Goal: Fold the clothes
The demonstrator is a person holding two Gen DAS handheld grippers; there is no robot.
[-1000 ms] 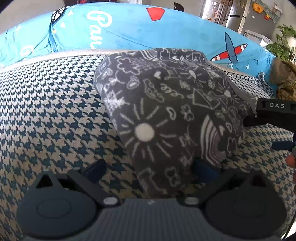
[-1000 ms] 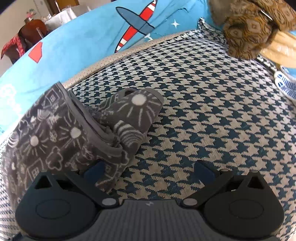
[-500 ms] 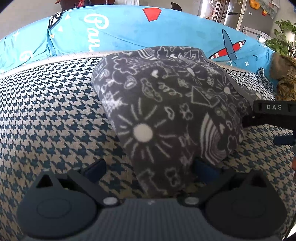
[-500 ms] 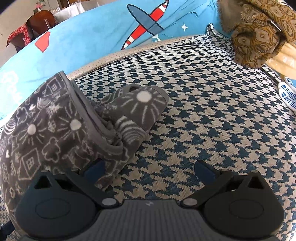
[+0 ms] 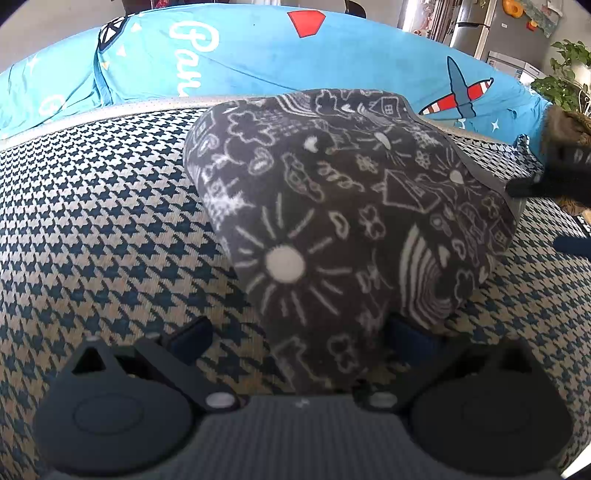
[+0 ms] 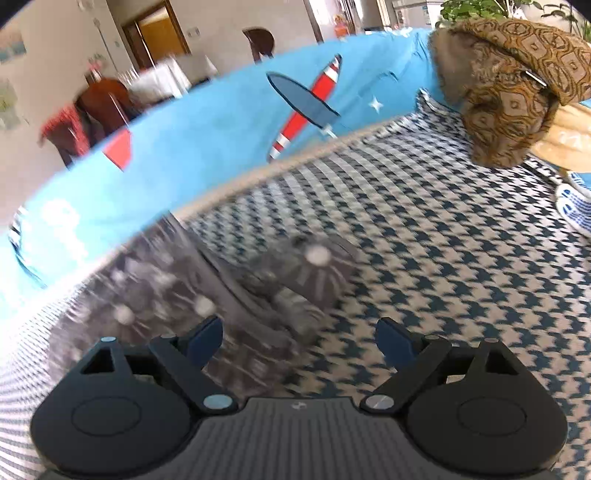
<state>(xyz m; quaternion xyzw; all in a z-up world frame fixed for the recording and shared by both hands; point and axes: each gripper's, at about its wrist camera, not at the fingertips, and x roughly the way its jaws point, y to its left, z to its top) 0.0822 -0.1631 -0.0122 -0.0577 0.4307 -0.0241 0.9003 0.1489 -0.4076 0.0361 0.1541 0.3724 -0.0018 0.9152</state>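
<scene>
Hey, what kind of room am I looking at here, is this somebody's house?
Most likely a lived-in home, an open living and dining area. The grey doodle-print garment lies on a houndstooth cushion, with a fridge and houseplant behind, and a doorway beyond.

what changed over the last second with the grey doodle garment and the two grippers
The right gripper has pulled up and back from the grey doodle-print garment: its view is now motion-blurred and takes in the room beyond the blue airplane sheet. It was open throughout and held nothing. The left gripper stayed open with the garment's near edge between its fingers; the garment stayed in place on the houndstooth cover.
</scene>
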